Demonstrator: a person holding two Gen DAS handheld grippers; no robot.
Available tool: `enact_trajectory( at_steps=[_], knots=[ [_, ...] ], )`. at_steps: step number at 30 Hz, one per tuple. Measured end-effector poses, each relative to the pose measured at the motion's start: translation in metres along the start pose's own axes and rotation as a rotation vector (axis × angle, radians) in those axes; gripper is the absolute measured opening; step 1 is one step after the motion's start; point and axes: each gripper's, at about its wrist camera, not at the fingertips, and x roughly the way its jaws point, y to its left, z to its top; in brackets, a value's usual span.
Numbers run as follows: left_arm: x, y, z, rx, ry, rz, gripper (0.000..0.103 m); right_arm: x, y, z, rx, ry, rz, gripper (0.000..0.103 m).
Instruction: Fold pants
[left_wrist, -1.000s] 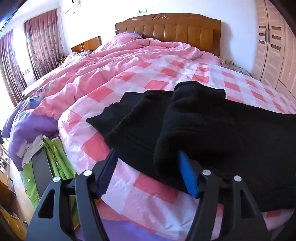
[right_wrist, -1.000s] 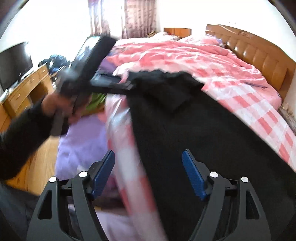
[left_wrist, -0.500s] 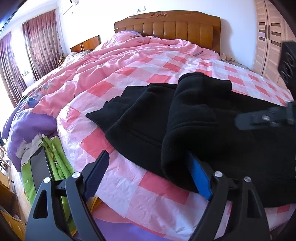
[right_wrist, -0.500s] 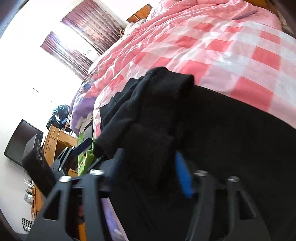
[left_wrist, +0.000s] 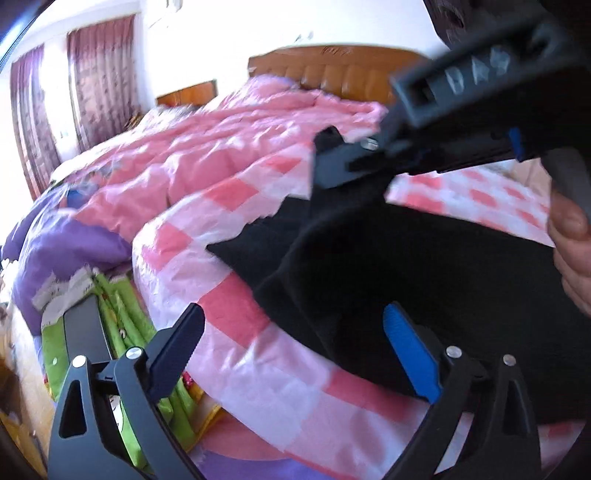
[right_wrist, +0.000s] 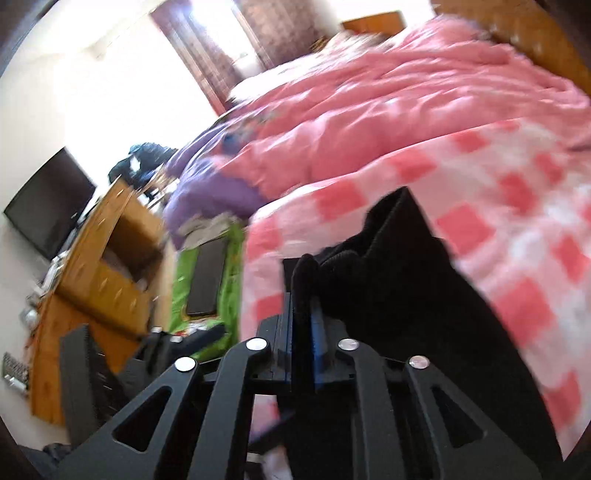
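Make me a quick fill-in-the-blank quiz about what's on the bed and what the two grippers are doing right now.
1. The pants are coloured ____.
2. The pants lie on a pink-and-white ____ bedcover.
3. The right gripper is pinching the ____.
4. The left gripper holds ____.

Missing words: black; checked; pants; nothing

My right gripper (right_wrist: 301, 295) has clamped a fold of the black pants (left_wrist: 424, 273) and lifted it across; my left gripper (left_wrist: 295, 347) is opening, its jaws off the cloth.

Black pants (left_wrist: 424, 266) lie on a pink-and-white checked bedspread (left_wrist: 258, 332) beside a purple quilt (left_wrist: 66, 251).
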Motion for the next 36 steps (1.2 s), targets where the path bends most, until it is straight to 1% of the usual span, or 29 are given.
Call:
enact_trajectory(
  at_steps=[1,2,3,4,5,6,8,9,10,12,14,17,18,19,21,22,23,24,26,27,29,30,32,33,35,36],
  knots=[
    [0.004,0.003,0.000,-0.013,0.011,-0.003,0.097,0.007,0.000,0.002,0.007,0.021,0.007,0.041],
    [0.010,0.007,-0.002,-0.030,0.027,-0.008,0.097,0.008,-0.001,0.002,0.013,0.024,0.015,0.050],
    [0.015,0.011,-0.004,-0.045,0.041,-0.021,0.097,0.003,-0.004,0.000,0.018,0.001,0.028,0.067],
    [0.017,0.015,-0.006,-0.057,0.043,-0.036,0.097,-0.007,-0.009,-0.004,0.018,-0.040,0.038,0.073],
    [0.016,0.019,-0.007,-0.069,0.035,-0.050,0.097,-0.017,-0.016,-0.008,0.015,-0.075,0.034,0.073],
    [0.014,0.022,-0.007,-0.072,0.024,-0.054,0.097,-0.024,-0.022,-0.011,0.011,-0.089,0.017,0.073],
    [0.011,0.029,-0.003,-0.077,0.000,-0.063,0.097,-0.041,-0.040,-0.021,-0.015,-0.107,-0.056,0.073],
    [0.011,0.035,0.001,-0.090,-0.011,-0.074,0.097,-0.048,-0.054,-0.027,-0.038,-0.109,-0.119,0.073],
    [0.010,0.039,0.004,-0.103,-0.019,-0.080,0.097,-0.052,-0.064,-0.034,-0.047,-0.102,-0.156,0.073],
    [0.009,0.046,0.015,-0.128,-0.046,-0.078,0.097,-0.058,-0.088,-0.048,-0.039,-0.073,-0.201,0.071],
    [0.008,0.042,0.030,-0.115,-0.064,-0.084,0.097,-0.061,-0.100,-0.059,-0.040,-0.053,-0.236,0.068],
    [0.010,0.021,0.050,-0.049,-0.084,-0.128,0.097,-0.060,-0.095,-0.076,-0.090,-0.058,-0.220,0.068],
    [0.018,0.011,0.056,-0.019,-0.067,-0.118,0.097,-0.054,-0.090,-0.079,-0.124,-0.043,-0.244,0.068],
    [0.031,0.002,0.062,0.008,-0.028,-0.104,0.097,-0.047,-0.087,-0.082,-0.149,-0.015,-0.287,0.068],
    [0.066,-0.008,0.067,0.021,0.072,-0.114,0.097,-0.034,-0.088,-0.092,-0.198,0.038,-0.403,0.066],
    [0.081,-0.010,0.068,0.017,0.101,-0.097,0.097,-0.035,-0.089,-0.097,-0.222,0.013,-0.411,0.066],
    [0.092,-0.013,0.068,0.028,0.113,-0.057,0.099,-0.037,-0.093,-0.101,-0.227,-0.007,-0.407,0.066],
    [0.100,-0.019,0.068,0.062,0.116,-0.023,0.101,-0.041,-0.100,-0.104,-0.207,-0.028,-0.406,0.066],
    [0.098,-0.026,0.075,0.086,0.123,0.011,0.100,-0.051,-0.114,-0.105,-0.131,-0.046,-0.409,0.066],
    [0.090,-0.031,0.079,0.097,0.116,0.017,0.099,-0.060,-0.122,-0.105,-0.079,-0.061,-0.356,0.066],
    [0.073,-0.038,0.087,0.122,0.079,0.033,0.099,-0.077,-0.133,-0.105,-0.036,-0.108,-0.239,0.064],
    [0.066,-0.043,0.092,0.140,0.054,0.032,0.100,-0.085,-0.137,-0.103,-0.036,-0.120,-0.214,0.063],
    [0.064,-0.056,0.103,0.187,0.042,-0.007,0.100,-0.085,-0.136,-0.097,-0.071,-0.099,-0.232,0.051],
    [0.072,-0.067,0.108,0.222,0.059,-0.016,0.100,-0.082,-0.135,-0.094,-0.090,-0.083,-0.236,0.049],
    [0.089,-0.084,0.109,0.281,0.109,-0.024,0.100,-0.072,-0.129,-0.089,-0.134,-0.056,-0.227,0.034],
    [0.098,-0.089,0.108,0.293,0.135,-0.026,0.097,-0.069,-0.124,-0.088,-0.158,-0.046,-0.235,0.032]
  ],
)
